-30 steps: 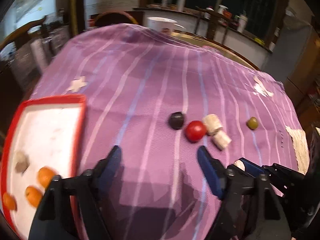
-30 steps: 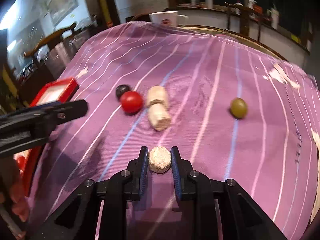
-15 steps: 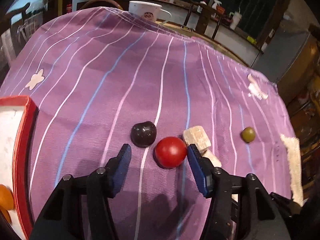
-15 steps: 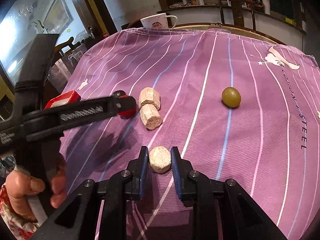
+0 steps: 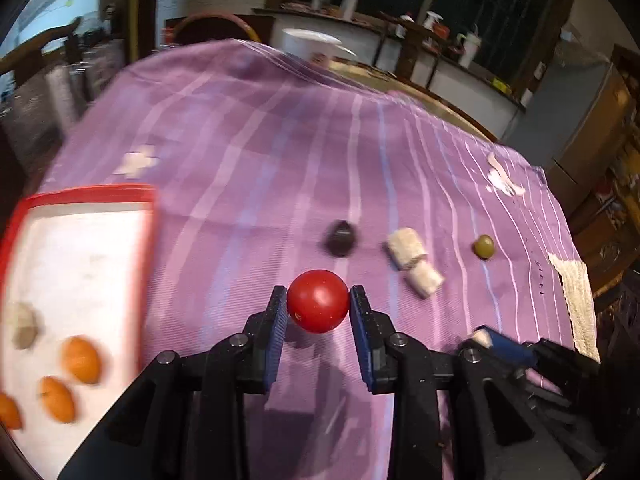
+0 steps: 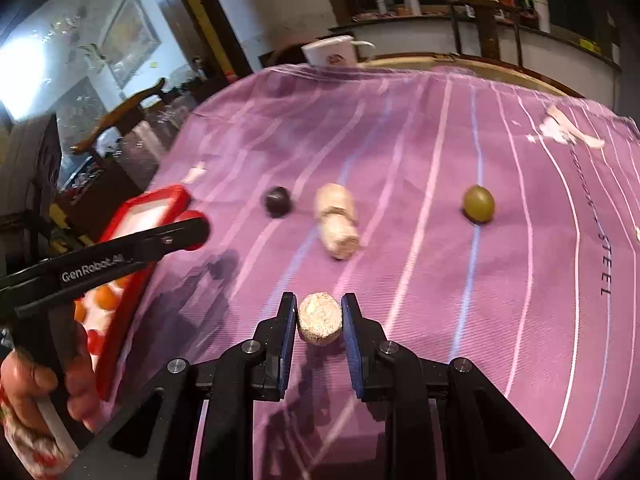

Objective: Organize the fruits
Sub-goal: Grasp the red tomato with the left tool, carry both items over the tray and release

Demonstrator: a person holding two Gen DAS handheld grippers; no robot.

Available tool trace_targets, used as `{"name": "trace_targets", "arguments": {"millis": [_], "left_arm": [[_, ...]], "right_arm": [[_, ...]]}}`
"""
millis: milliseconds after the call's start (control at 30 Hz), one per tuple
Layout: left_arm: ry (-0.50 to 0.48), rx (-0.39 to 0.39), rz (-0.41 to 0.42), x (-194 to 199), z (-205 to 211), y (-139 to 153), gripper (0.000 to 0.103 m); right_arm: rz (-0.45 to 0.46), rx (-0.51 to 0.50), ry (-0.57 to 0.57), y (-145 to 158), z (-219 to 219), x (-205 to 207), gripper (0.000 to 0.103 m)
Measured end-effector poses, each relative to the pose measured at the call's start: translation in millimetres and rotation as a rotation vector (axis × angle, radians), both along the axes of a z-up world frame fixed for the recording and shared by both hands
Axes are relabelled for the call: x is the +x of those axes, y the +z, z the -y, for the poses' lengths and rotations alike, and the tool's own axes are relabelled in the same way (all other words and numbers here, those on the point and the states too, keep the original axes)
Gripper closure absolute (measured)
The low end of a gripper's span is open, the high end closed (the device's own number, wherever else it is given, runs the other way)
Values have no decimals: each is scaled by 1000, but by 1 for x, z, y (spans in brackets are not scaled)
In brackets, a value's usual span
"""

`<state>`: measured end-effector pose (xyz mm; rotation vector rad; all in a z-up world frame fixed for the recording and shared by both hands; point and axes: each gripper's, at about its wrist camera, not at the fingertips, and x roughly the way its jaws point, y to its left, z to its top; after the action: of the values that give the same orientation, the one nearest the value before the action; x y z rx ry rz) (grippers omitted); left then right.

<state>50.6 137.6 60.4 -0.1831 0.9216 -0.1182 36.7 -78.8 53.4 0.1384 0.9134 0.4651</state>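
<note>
— Two hand-held grippers are seen above the purple striped cloth (image 5: 248, 184) on the tabletop. What is pinched by each?

— A red tomato (image 5: 318, 301) is clamped between the blue pads of the left hand-held gripper (image 5: 318, 304), whose jaws have just been closing on it; it is held clear of the cloth, just on the near side of a dark plum (image 5: 340, 238). A pale cork-like piece (image 6: 319, 319) is pinched by the right hand-held gripper (image 6: 319, 320), its jaws drawn tight against both sides.

— And what is left on the cloth?

— Two more pale pieces (image 6: 336, 220) are laid end to end, touching, just right of the plum. A green olive (image 6: 478, 203) is set well apart, further right.

— Where is the tray?

— A red-rimmed white tray (image 5: 92, 194) is placed at the left edge. Three orange fruits (image 5: 80, 360) and a blurred pale piece (image 5: 24, 325) are held in its near end. A white cup (image 6: 332, 52) is seen beyond the far edge of the cloth.
</note>
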Motion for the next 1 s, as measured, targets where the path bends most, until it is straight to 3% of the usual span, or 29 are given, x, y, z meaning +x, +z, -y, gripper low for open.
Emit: {"name": "trace_targets", "arguments": {"millis": [267,500,600,833,1000], "left_arm": [[234,69,6,-38,-122,17,73],[382,-1,-54,-39,-201,-8,73],[387,-11,-43,-36,-209,-9,72],[373,-36,-74,-24,-214,-20,72],[374,-83,-52,-33,-218,-16,56]], "right_arm": [[16,48,157,28,-75,-19,78],[15,39,301,30,-179,-14,78],[23,-11,330,20,-219,-5,78],[25,-103,353,-3,-263,12,78],[23,-75,353,-3,-263,17,76]]}}
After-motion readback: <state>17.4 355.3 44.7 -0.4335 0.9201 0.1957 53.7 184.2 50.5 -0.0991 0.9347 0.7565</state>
